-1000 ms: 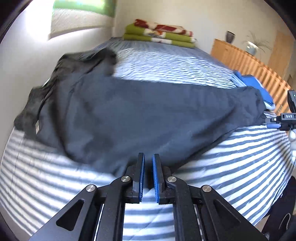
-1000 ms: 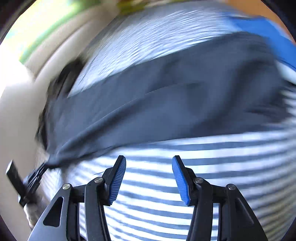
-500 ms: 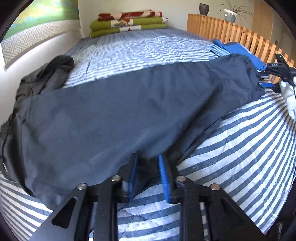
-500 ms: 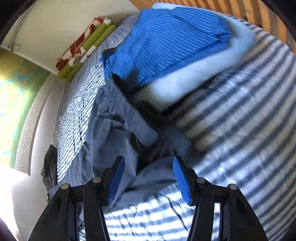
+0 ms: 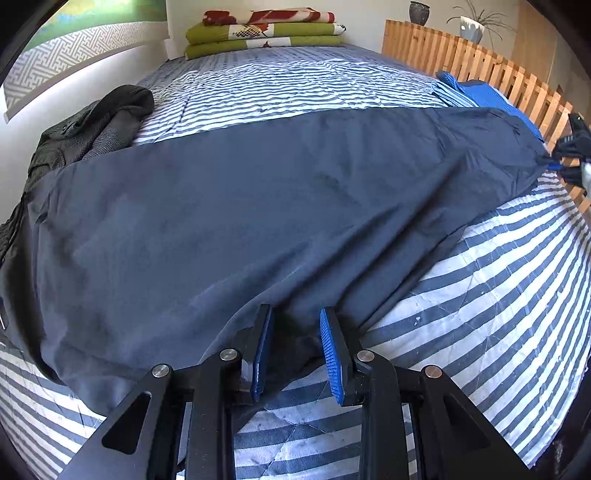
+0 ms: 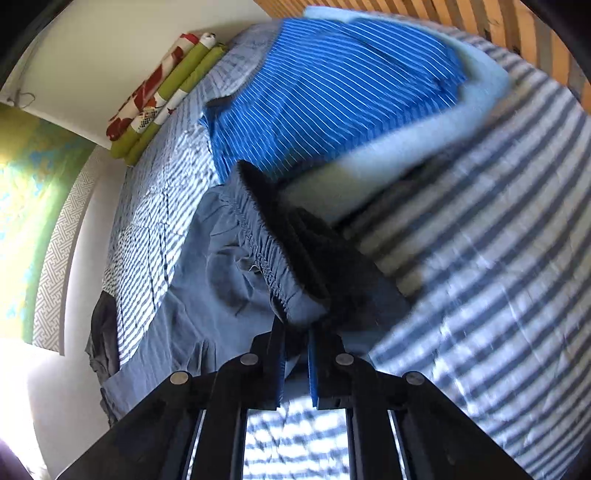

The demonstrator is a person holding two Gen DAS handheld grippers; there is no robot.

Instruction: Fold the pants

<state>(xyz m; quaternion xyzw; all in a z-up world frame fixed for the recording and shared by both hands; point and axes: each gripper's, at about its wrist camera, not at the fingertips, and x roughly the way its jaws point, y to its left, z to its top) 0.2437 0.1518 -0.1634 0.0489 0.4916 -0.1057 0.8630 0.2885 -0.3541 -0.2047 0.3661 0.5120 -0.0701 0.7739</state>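
Dark navy pants [image 5: 258, 206] lie stretched across the striped bed [image 5: 498, 295]. My left gripper [image 5: 295, 332] sits at their near edge. Its pads stand apart with a fold of the fabric between them and do not press on it. At the far right end, my right gripper [image 5: 569, 155] pinches the pants to a point. In the right wrist view the right gripper [image 6: 295, 354] has its jaws closing on the gathered elastic waistband [image 6: 273, 273], with the pads nearly together on the cloth. The pants [image 6: 184, 314] run off to the left from there.
A folded blue striped shirt [image 6: 332, 92] on a pale blue folded cloth [image 6: 406, 147] lies just beyond the waistband. A black garment [image 5: 92, 125] is heaped by the left wall. Green and red folded blankets [image 5: 266, 33] lie at the bed's head. A wooden slatted rail [image 5: 461, 55] borders the right side.
The left gripper went from shut above the bed to parted jaws set around the pants' near edge. The right gripper swung to the waistband end and closed on it.
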